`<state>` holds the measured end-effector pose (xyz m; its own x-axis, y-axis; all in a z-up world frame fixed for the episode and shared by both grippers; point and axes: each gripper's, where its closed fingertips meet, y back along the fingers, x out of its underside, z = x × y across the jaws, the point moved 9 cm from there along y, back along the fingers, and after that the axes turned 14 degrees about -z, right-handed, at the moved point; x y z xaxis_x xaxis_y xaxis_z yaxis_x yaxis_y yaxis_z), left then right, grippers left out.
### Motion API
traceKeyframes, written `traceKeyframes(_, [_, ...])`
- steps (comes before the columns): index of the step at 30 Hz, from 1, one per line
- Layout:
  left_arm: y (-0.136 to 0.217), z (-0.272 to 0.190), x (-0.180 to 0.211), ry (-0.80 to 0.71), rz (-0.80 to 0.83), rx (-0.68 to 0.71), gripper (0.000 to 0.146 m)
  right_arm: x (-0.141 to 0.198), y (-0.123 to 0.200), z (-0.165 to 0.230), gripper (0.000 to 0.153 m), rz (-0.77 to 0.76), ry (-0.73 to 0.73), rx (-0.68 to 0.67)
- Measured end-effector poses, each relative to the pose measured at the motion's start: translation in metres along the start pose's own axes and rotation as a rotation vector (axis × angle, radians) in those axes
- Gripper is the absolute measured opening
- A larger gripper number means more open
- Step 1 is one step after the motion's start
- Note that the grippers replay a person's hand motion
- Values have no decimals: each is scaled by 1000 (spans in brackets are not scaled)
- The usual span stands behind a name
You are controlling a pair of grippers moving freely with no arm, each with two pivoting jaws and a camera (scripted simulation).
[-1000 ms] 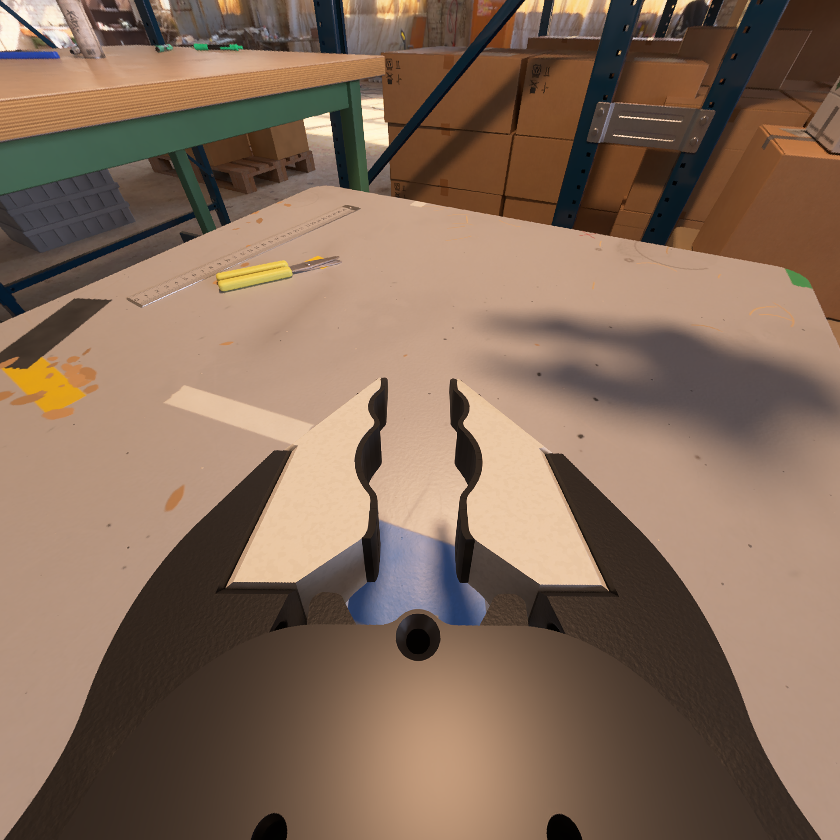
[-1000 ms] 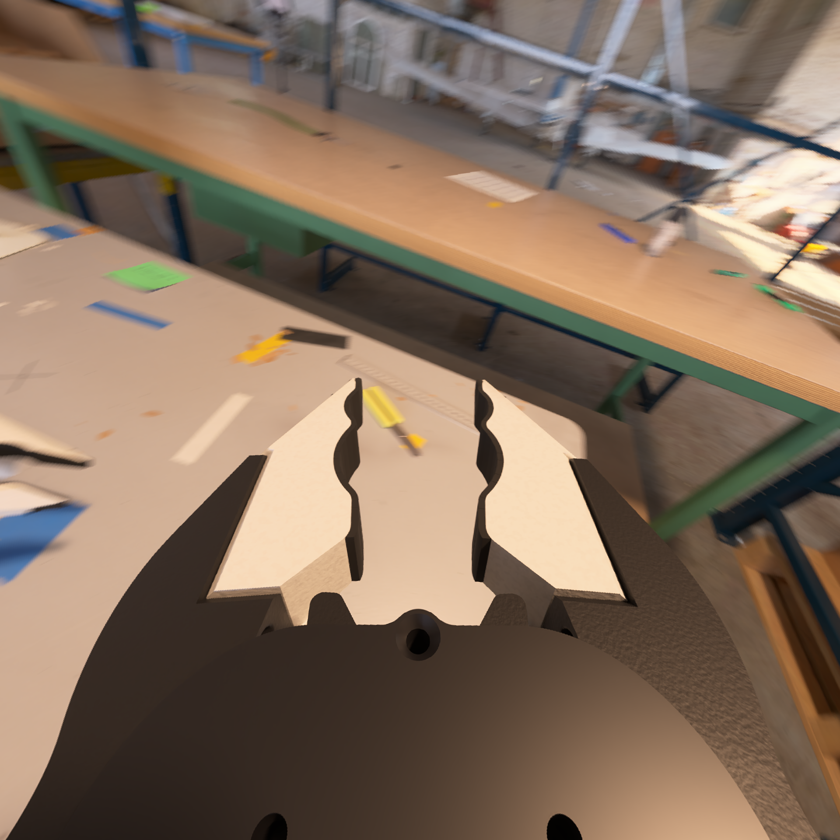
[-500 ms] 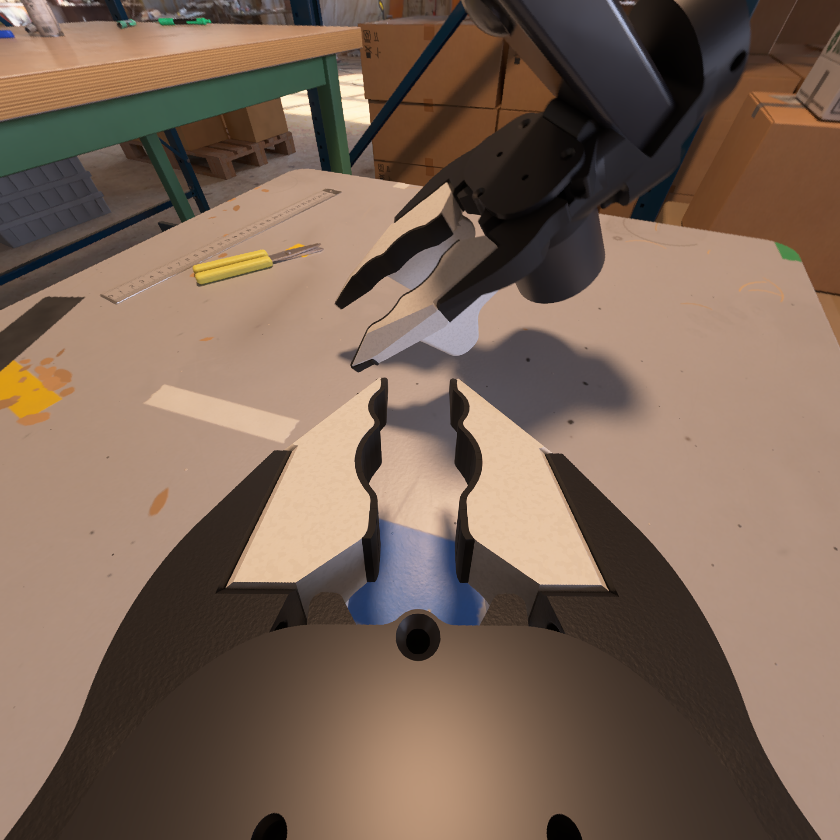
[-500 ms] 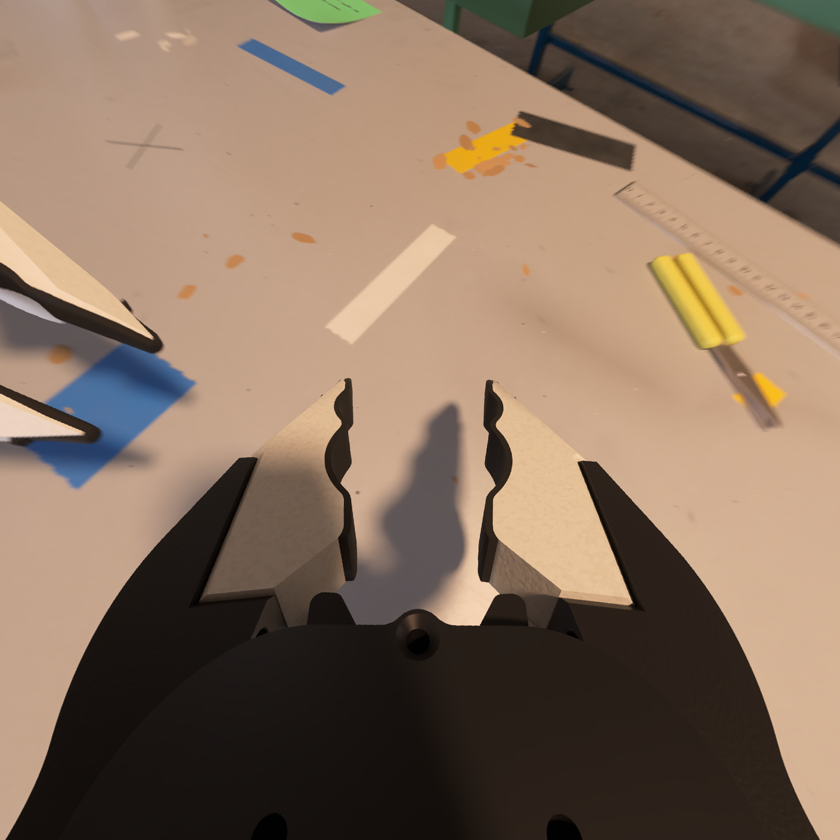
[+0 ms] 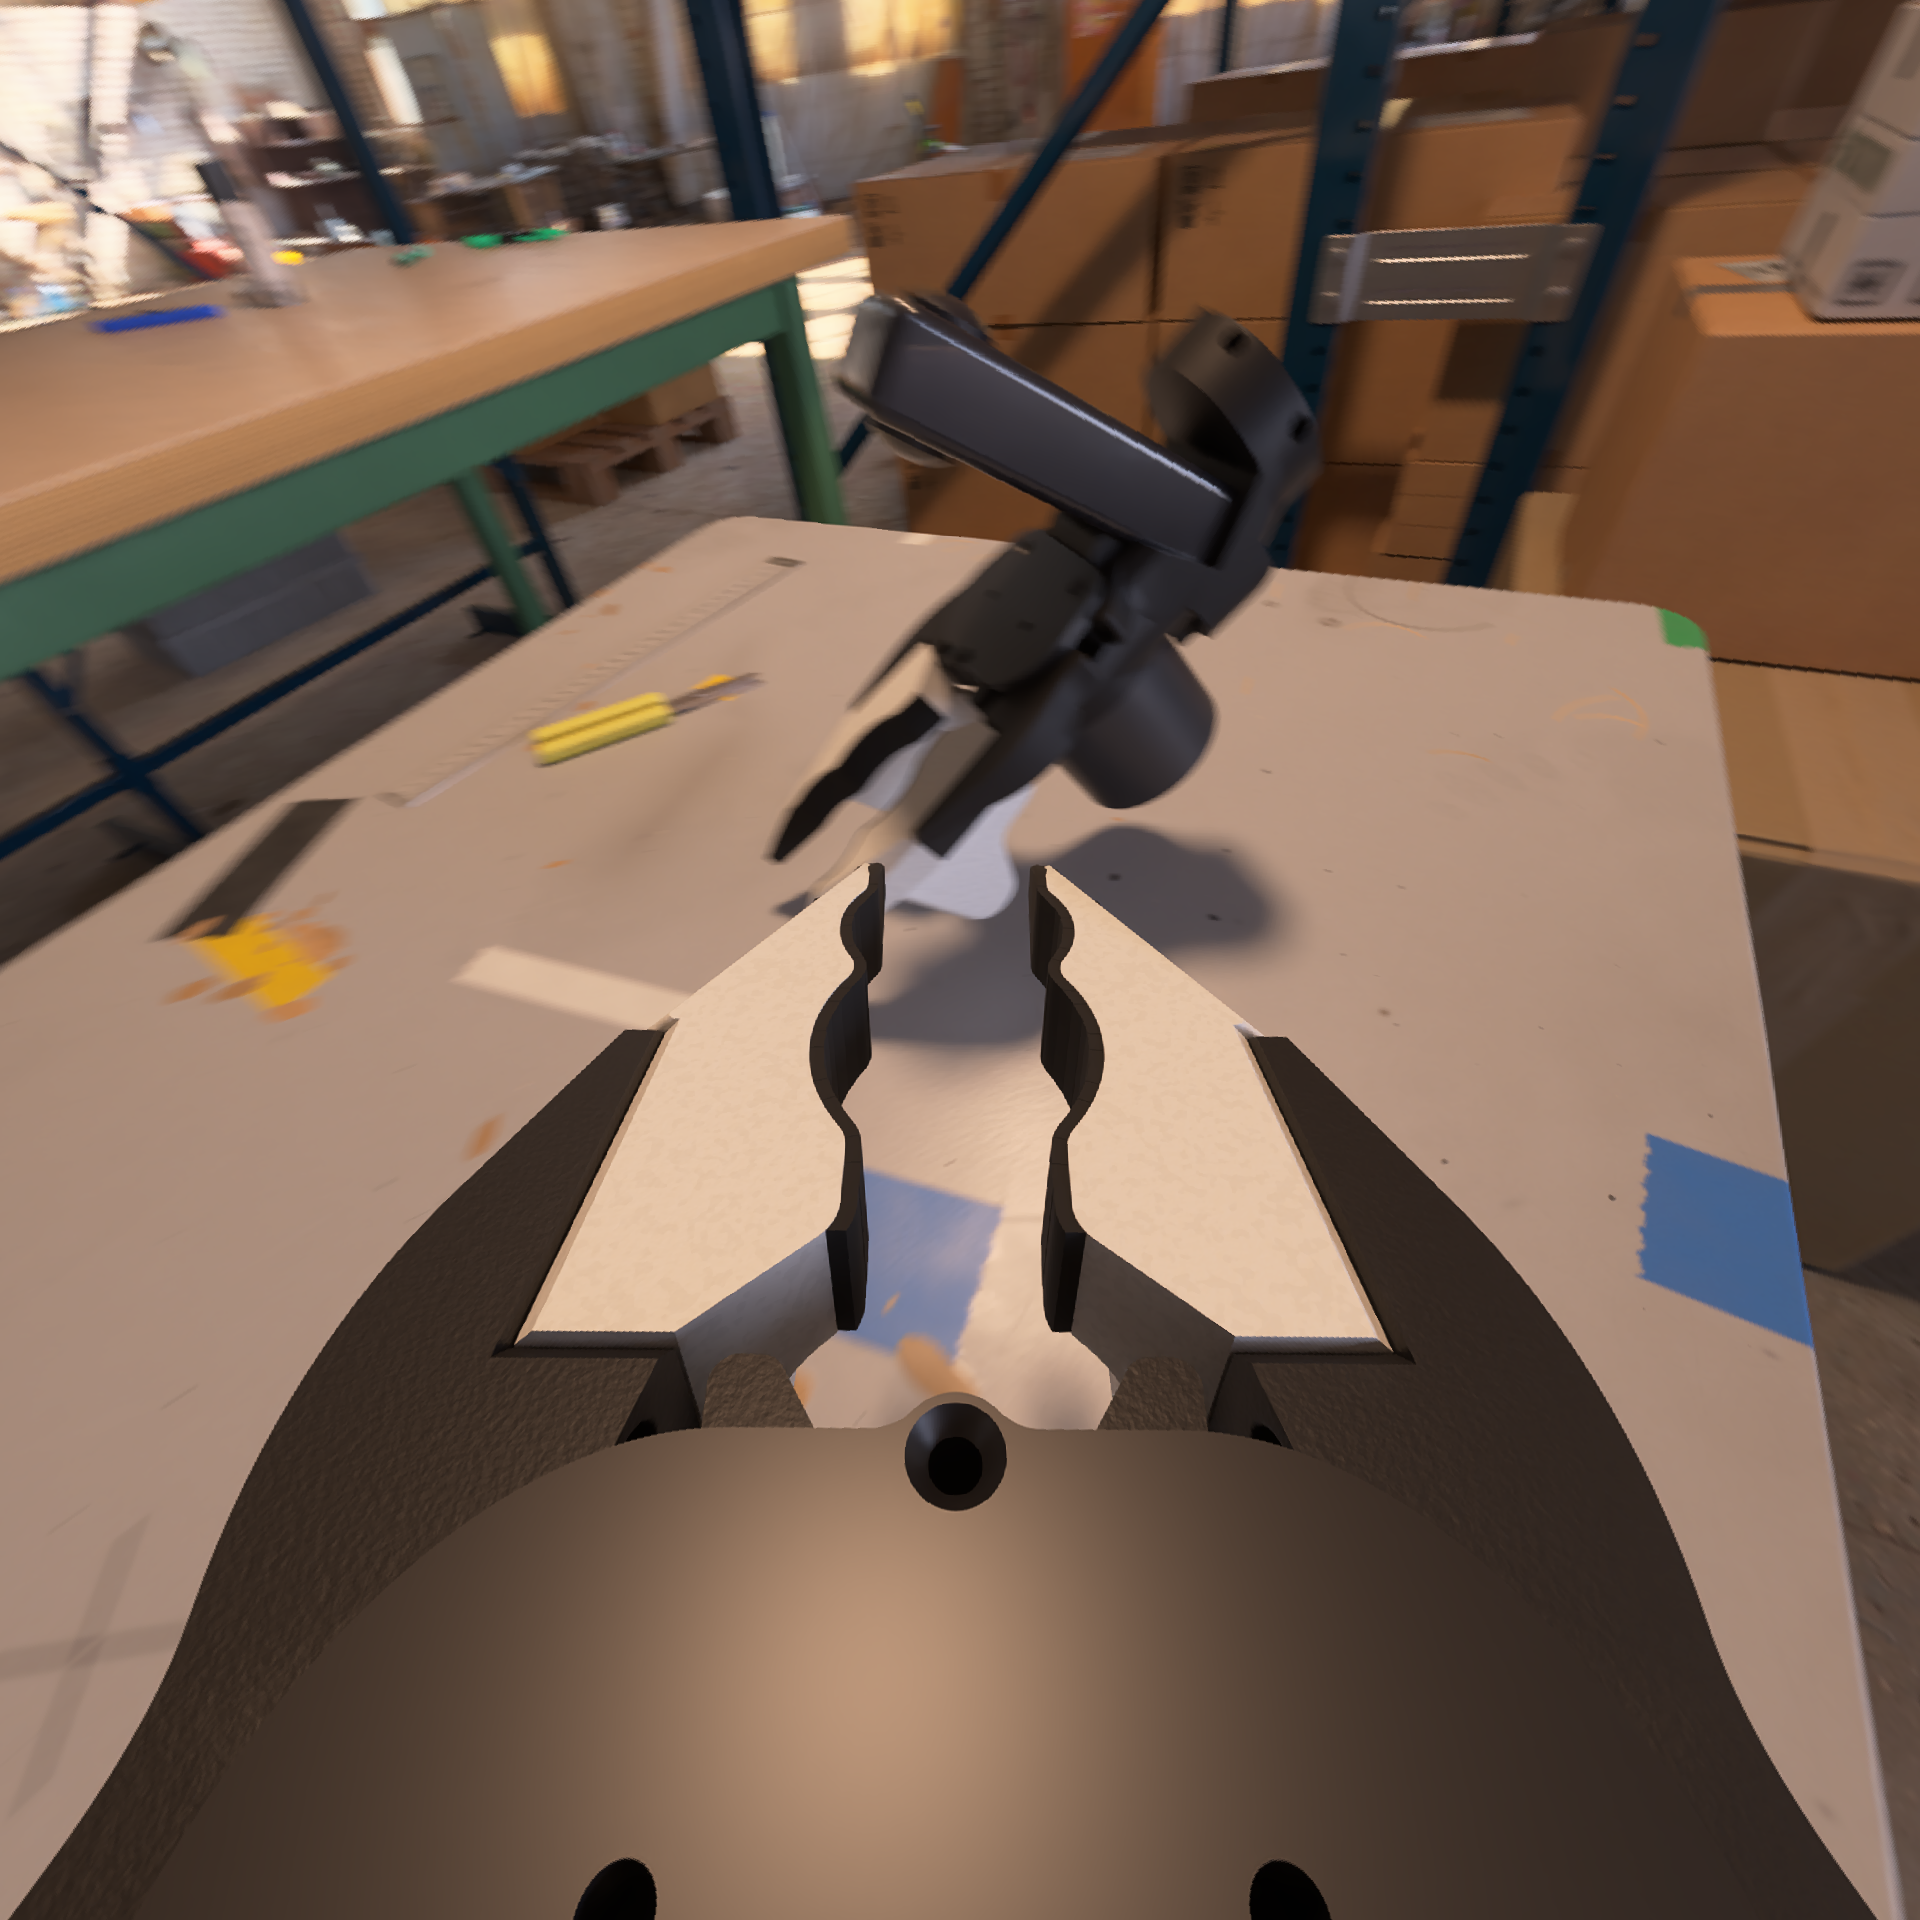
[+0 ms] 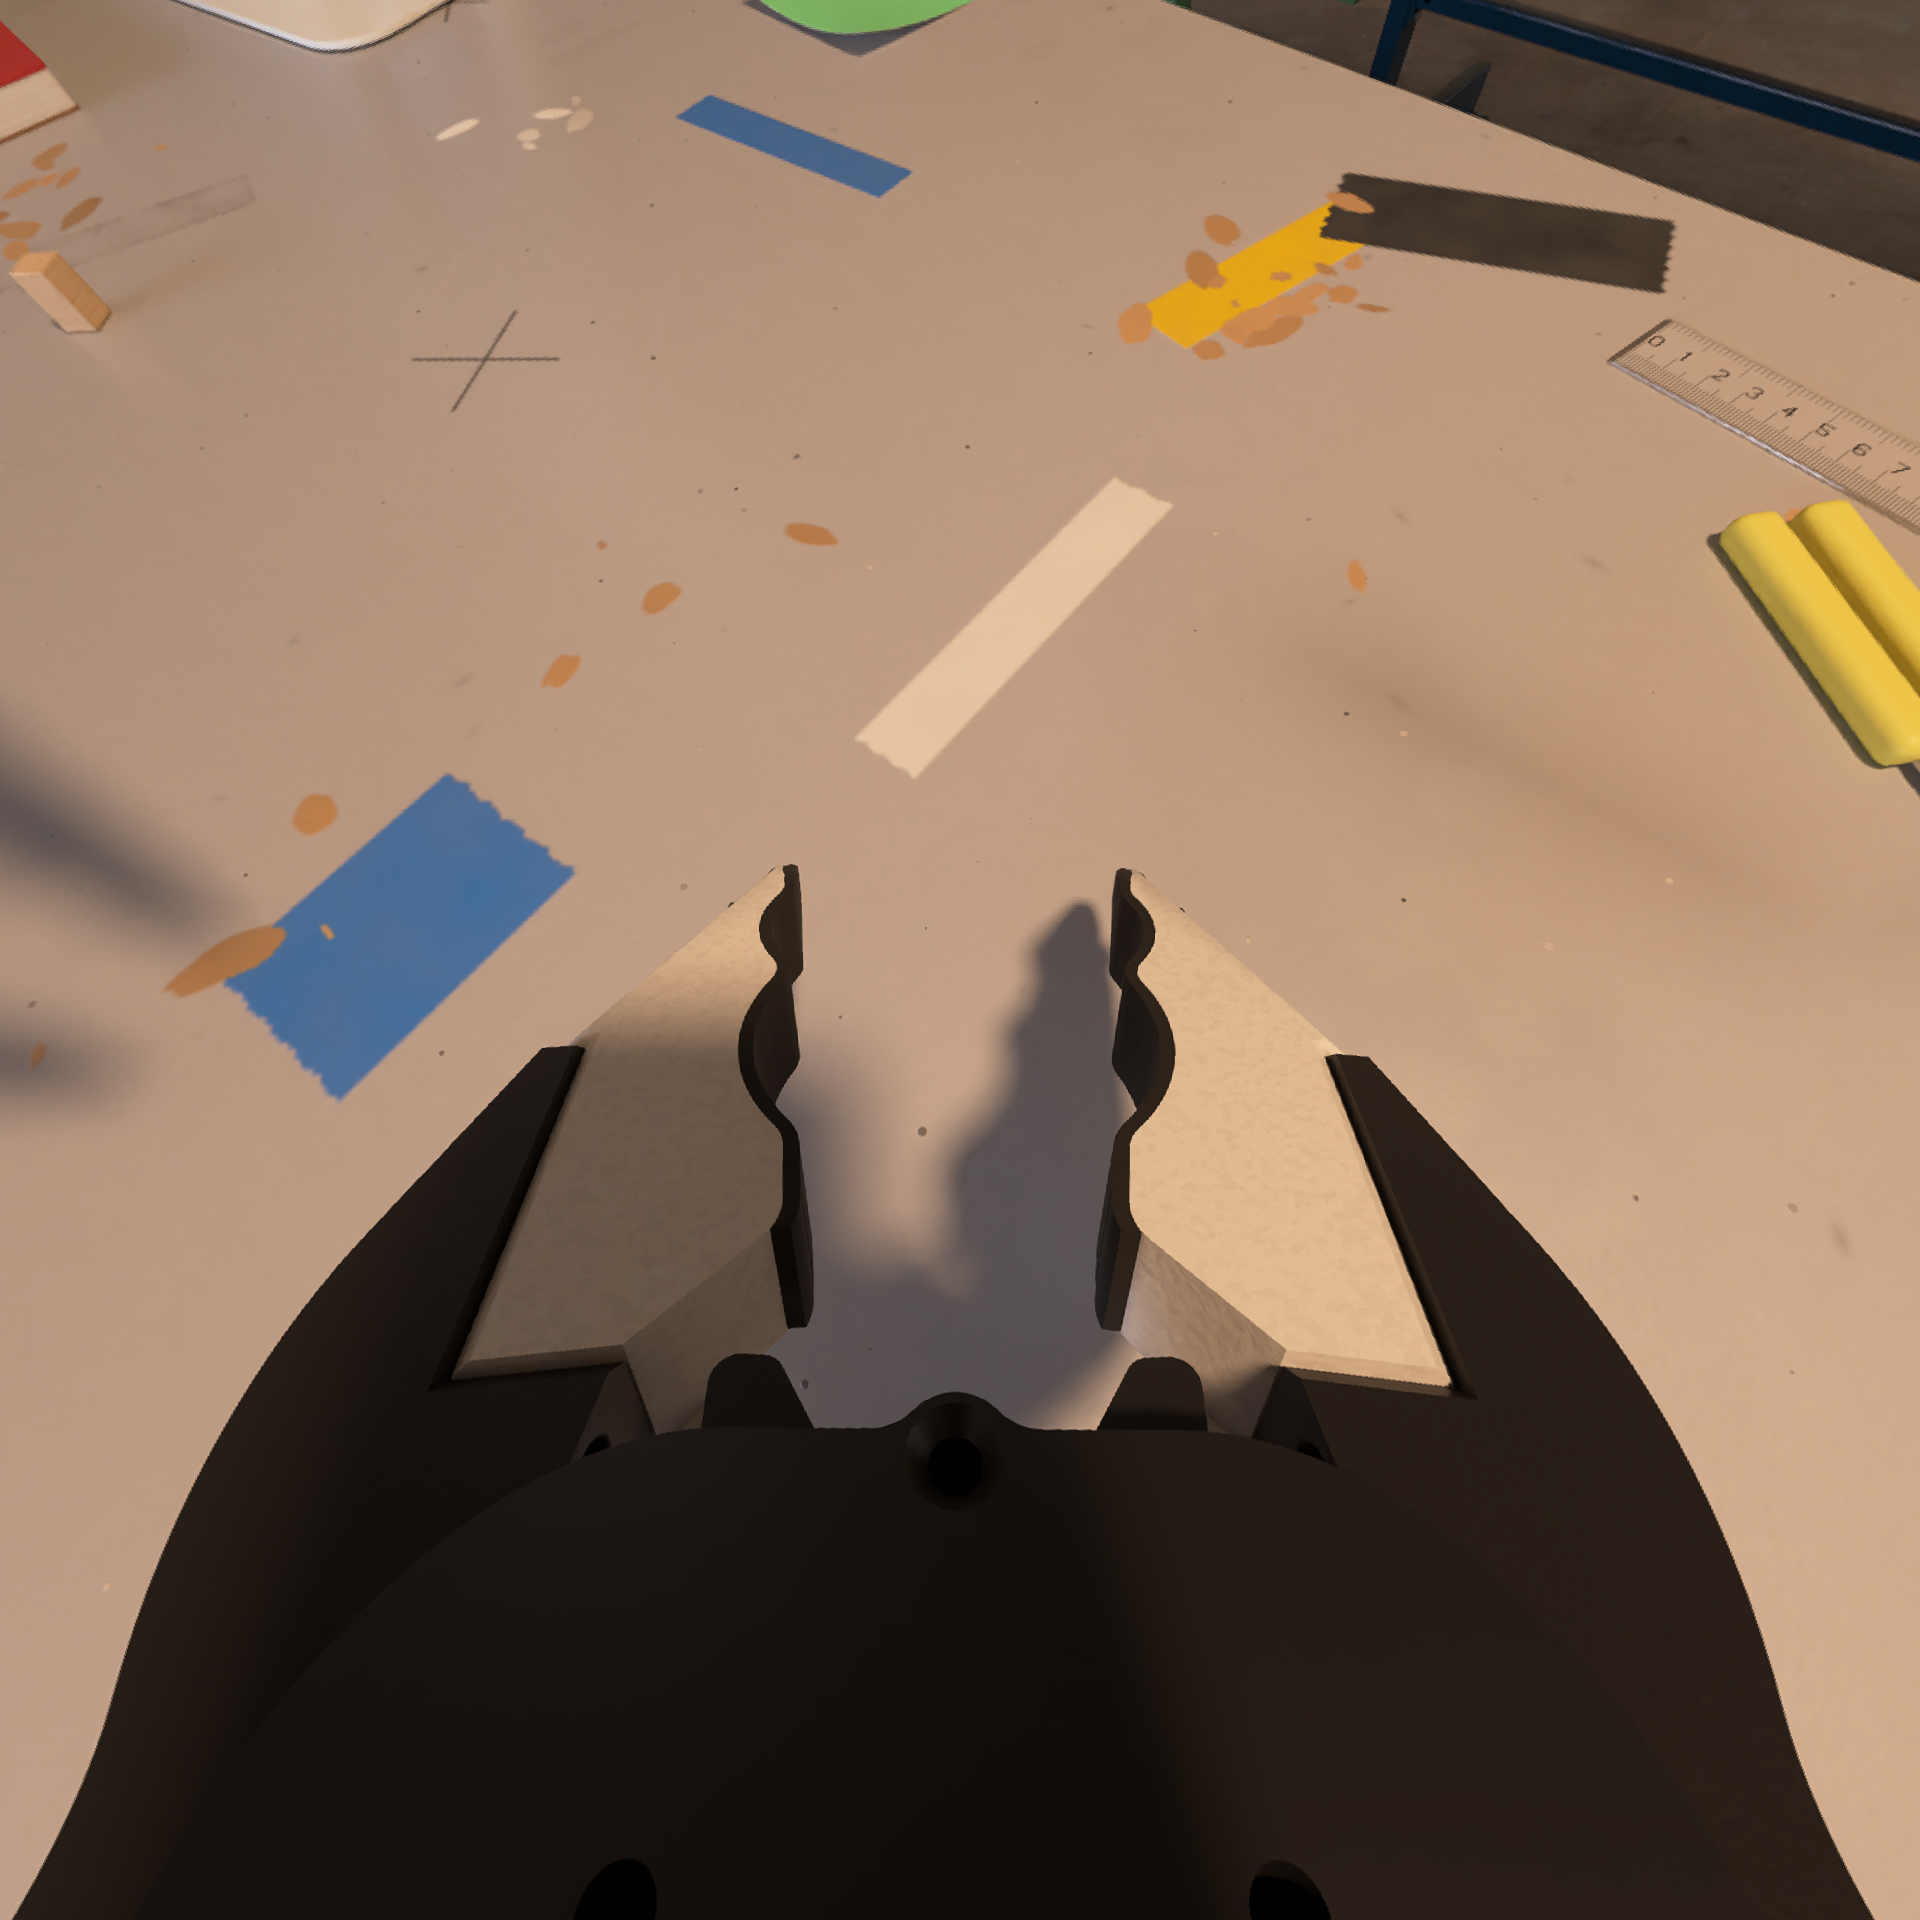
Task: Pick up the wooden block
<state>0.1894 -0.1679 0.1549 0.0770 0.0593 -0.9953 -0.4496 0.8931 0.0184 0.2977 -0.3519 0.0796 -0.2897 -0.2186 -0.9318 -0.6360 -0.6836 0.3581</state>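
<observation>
wooden block (image 6: 59, 292), small, far from fingers (image 6: 1226, 1132)

Warehouse is lit warmly. Wood-topped green-framed table (image 5: 312, 416) is seen beyond the beige bench (image 5: 1455, 831); blue racking (image 5: 1340, 260), stacked cardboard boxes (image 5: 1039, 260) and pallets (image 5: 623, 462) are set behind.

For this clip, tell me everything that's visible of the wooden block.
The wooden block shows only in the right wrist view, far off at the upper left of the table. It is a small, elongated rectangular piece of pale, unpainted-looking wood, lying on a long face and angled diagonally. It rests on the tabletop among orange-brown flecks, and nothing else visibly touches it. Both the right gripper and the left gripper are open, empty and well away from it.
</observation>
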Motion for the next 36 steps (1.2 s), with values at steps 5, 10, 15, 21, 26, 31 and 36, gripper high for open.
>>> traceKeyframes(5, [76, 72, -44, -62, 141, -278, 28, -1, 2, -1, 58, 9, 20, 4])
traceKeyframes(10, [144, 159, -18, -26, 529, -545, 28, 0, 0, 3, 58, 22, 43, 9])
traceKeyframes(15, [168, 192, 24, 101, 979, -551, 29, 0, 0, 5, 58, 33, 24, 2])
traceKeyframes(21, [162, 203, 57, 59, 1399, -426, 29, 0, 1, 5, 58, 30, -4, -12])
traceKeyframes(26, [165, 206, 59, 174, 1484, -274, 29, 0, 1, 6, 58, 27, -4, -15])
traceKeyframes(31, [171, 202, 68, 238, 1508, -239, 29, 0, 1, 6, 57, 27, 0, -20])
traceKeyframes(36, [173, 201, 68, 266, 1459, -228, 29, 0, 1, 6, 57, 24, -2, -18])
